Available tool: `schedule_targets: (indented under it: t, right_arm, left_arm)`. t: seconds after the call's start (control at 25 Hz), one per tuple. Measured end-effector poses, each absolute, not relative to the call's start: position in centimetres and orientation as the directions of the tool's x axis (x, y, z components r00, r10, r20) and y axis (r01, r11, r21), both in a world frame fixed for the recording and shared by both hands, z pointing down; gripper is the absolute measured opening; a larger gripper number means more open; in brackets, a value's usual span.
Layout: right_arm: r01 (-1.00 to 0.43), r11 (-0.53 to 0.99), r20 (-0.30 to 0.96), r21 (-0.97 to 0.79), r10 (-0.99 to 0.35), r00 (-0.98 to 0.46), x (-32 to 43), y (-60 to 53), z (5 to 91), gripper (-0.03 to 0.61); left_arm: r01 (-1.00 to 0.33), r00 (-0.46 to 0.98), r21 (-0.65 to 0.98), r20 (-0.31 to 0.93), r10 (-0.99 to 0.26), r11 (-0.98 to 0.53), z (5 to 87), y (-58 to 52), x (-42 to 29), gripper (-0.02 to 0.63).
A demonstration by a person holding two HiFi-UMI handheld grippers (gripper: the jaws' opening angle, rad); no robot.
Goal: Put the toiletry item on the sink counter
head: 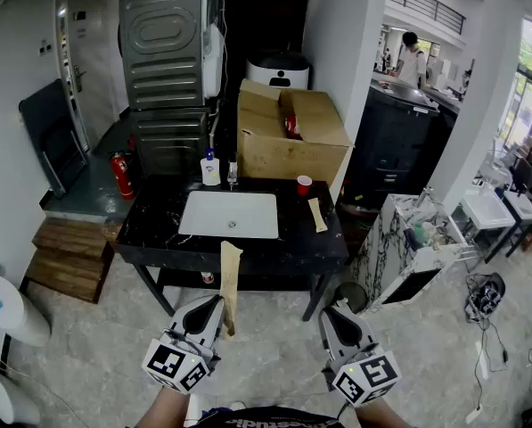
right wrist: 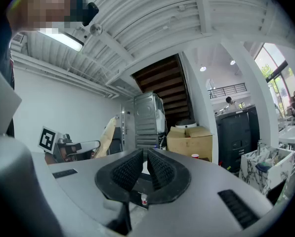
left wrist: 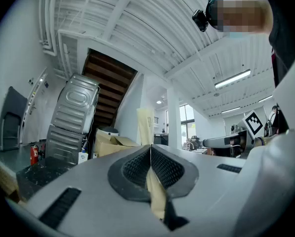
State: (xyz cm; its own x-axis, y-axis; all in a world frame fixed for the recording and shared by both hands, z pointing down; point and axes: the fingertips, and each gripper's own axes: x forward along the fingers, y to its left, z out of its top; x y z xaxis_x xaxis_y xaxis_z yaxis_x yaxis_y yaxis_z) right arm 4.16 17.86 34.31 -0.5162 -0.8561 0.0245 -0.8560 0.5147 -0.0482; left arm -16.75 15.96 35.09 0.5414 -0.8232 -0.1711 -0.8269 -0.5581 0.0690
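Left gripper (head: 219,303) is clamped tight on the tan packet (head: 230,279), which sticks up out of its jaws in the air short of the black sink counter (head: 292,234), while the right gripper (head: 335,310) sits empty, jaws pretty much closed.

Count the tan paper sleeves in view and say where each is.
2. One tan sleeve is pinched in the left claw; a second tan sleeve lies flat on the black counter, right of the basin. More could be hidden in the cardboard box.
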Motion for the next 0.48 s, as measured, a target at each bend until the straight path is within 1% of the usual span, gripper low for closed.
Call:
schedule_targets:
  t: [0.48]
  right_arm:
    - [-0.851, 0.524, 0.027, -0.048, -0.851, -0.525, 4.55, 18.07, 34.47, 0.043]
  left_arm:
    - [-0.824, 0.548, 0.063, -0.168, -0.82, -0.563, 35.29, 15.95, -15.85, 0.017]
